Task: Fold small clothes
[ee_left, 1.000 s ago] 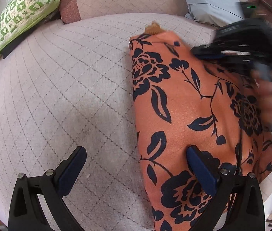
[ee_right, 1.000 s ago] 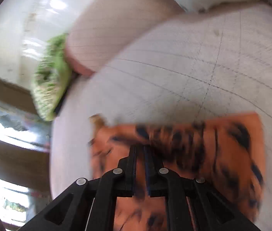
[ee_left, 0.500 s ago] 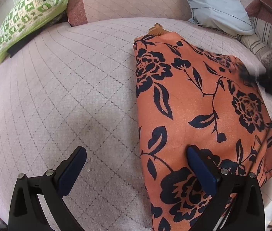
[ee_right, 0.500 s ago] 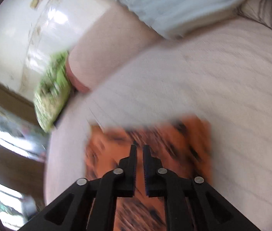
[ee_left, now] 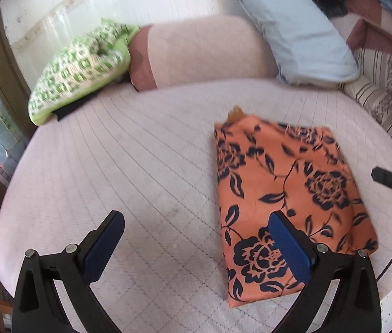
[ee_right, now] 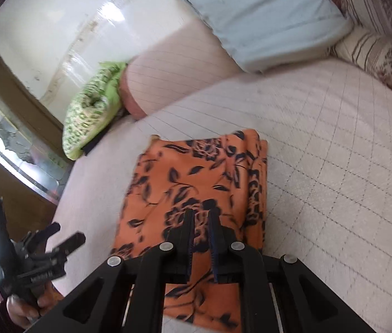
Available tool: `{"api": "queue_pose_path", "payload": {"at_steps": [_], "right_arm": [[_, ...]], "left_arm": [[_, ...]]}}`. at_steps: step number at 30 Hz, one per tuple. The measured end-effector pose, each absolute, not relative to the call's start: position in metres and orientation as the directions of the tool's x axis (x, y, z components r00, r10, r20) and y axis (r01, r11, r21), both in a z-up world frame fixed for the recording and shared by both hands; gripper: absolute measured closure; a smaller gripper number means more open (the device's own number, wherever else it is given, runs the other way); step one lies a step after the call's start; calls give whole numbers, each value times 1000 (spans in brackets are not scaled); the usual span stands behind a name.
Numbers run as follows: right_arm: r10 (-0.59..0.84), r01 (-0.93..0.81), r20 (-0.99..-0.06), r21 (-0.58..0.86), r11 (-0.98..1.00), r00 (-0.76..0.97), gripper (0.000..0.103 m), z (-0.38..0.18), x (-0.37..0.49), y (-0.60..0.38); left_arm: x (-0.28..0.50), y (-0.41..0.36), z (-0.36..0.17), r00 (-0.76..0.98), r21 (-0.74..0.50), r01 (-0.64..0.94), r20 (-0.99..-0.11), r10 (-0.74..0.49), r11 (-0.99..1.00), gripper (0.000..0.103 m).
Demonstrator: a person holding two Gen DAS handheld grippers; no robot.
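R claw over folded orange floral cloth on the bed.

Your right claw (ee_right: 201,216) hangs above the cloth (ee_right: 196,183), fingers (ee_right: 189,222) nearly together w/ only a thin gap, nothing between them. Cloth lies folded flat on the quilted pink bed (ee_right: 334,183), layered edges at its right side. Your left claw (ee_right: 57,241) shows at lower left, fingers apart, off the cloth. Green pillow (ee_right: 93,111) & pale blue pillow (ee_right: 262,16) sit at the far end.
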State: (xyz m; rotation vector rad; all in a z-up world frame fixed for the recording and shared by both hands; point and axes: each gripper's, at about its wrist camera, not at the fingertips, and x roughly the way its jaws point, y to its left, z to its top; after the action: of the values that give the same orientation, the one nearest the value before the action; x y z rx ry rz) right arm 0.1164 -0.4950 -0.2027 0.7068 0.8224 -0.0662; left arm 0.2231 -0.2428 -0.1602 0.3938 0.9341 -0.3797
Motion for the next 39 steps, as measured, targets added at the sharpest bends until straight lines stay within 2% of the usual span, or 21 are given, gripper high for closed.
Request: {"api": "queue_pose_path", "payload": {"at_steps": [5, 8, 10, 12, 17, 28, 34, 39], "right_arm": [[196, 278, -664, 537, 796, 722, 88, -186, 95, -480], [204, 266, -648, 550, 792, 734, 82, -181, 90, -472], [216, 262, -644, 561, 785, 734, 69, -179, 87, -469], [196, 271, -640, 556, 786, 743, 36, -176, 83, -467], [197, 276, -618, 584, 763, 761, 36, -174, 75, -470], [203, 315, -661, 576, 754, 722, 36, -193, 82, -481], [243, 356, -713, 579, 733, 658, 36, -223, 93, -502], [305, 389, -718, 626, 675, 626, 36, -249, 107, -526]], "left_arm": [[207, -236, -130, 580, 170, 482, -797, -168, 860, 0], [200, -232, -116, 603, 186, 480, -780, -168, 858, 0], [197, -228, -110, 611, 185, 477, -773, -172, 859, 0], [194, -225, -104, 616, 182, 472, -768, -176, 862, 0], [191, -222, -96, 622, 178, 472, -761, -183, 864, 0], [208, -233, -121, 583, 165, 475, -795, -169, 864, 0], [252, -241, -171, 412, 28, 480, -890, -197, 877, 0], [285, -249, -211, 278, -89, 454, -931, -236, 886, 0]]}}
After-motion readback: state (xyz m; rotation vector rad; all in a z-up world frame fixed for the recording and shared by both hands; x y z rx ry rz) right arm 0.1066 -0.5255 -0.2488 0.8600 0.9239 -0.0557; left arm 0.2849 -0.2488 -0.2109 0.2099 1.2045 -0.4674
